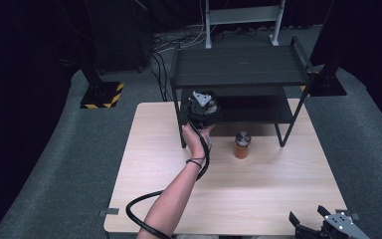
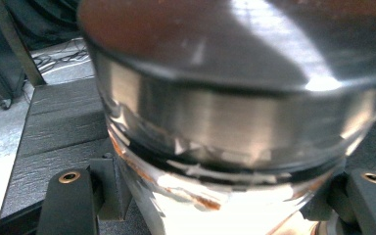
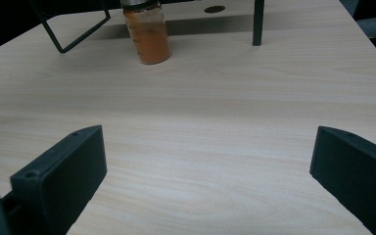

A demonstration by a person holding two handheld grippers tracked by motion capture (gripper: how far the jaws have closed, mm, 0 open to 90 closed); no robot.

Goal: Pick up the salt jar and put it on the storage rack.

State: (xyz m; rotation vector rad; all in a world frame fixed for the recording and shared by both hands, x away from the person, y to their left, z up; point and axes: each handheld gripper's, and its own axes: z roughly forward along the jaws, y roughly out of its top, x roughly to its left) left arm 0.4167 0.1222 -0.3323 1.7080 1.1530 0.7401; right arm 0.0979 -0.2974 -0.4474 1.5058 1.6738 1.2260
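A pale wooden table [image 1: 258,199] stands on grey carpet [image 1: 54,164] in a dark room, carrying a black two-tier metal shelf rack [image 1: 238,67] at its far side. The left gripper [image 1: 202,107], raised at the rack's left front, has its jaws closed on a shiny metal-lidded jar [image 2: 225,122]. The right gripper [image 1: 328,226] rests at the near right edge, jaws wide apart and empty, while an orange-filled glass spice jar with a silver lid [image 1: 242,145] stands on the table before the rack.

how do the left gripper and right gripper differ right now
The left gripper is raised at the black shelf, its fingers closed on a metal-lidded jar. The right gripper sits low at the table's near edge, open and empty. Both have black fingers.
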